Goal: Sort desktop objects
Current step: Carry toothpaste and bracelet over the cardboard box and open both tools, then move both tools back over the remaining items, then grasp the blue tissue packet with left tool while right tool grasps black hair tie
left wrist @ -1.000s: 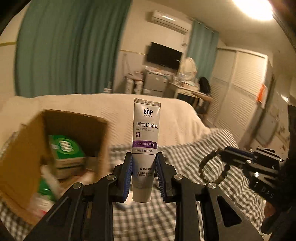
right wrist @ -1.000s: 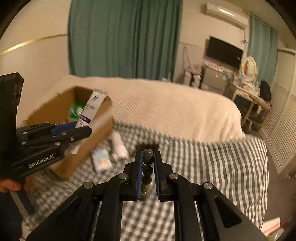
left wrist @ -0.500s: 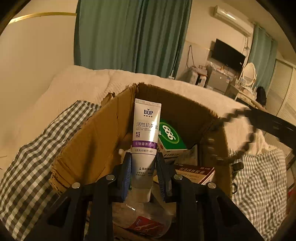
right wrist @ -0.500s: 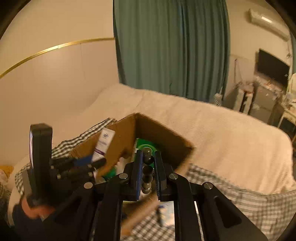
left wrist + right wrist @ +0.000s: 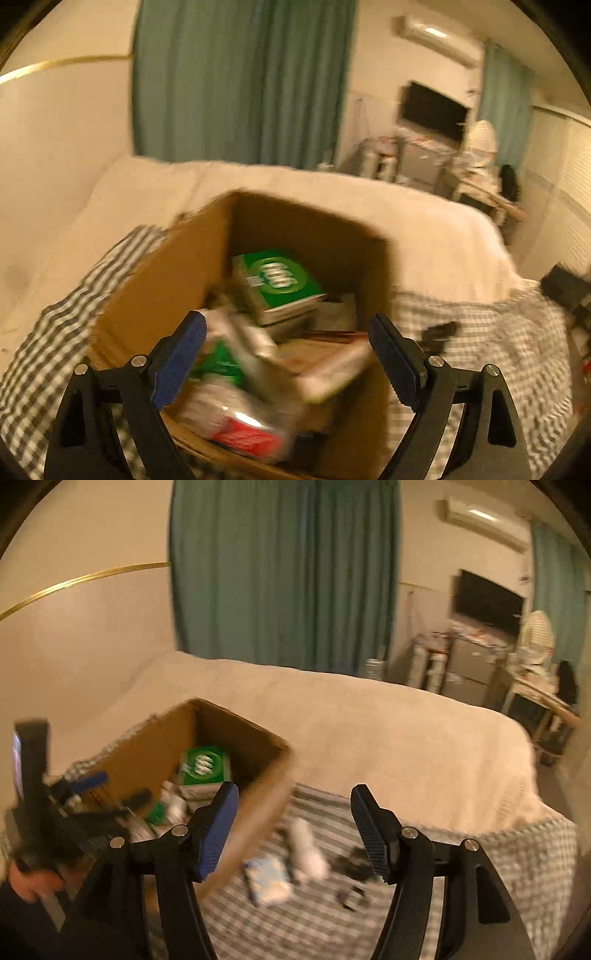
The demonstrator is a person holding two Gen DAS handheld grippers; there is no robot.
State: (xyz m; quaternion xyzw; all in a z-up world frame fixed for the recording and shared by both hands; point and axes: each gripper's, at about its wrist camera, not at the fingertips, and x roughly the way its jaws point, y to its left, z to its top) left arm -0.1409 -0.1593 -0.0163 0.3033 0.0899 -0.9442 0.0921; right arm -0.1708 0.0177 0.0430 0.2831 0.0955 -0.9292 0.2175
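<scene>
We see the left gripper (image 5: 286,354) over the open cardboard box (image 5: 177,266), its jaws just sprung wide with nothing pinched; the toothpaste tube (image 5: 332,373) lies blurred in the box among the other packs, its long axis tilted up toward the right, though we cannot tell which end is the cap. The right gripper (image 5: 291,827) has also just spread its jaws and holds nothing, hanging by the box's near corner above the checked cloth (image 5: 480,849), where a dark beaded item (image 5: 354,864) lies blurred beside a white roll (image 5: 306,849).
</scene>
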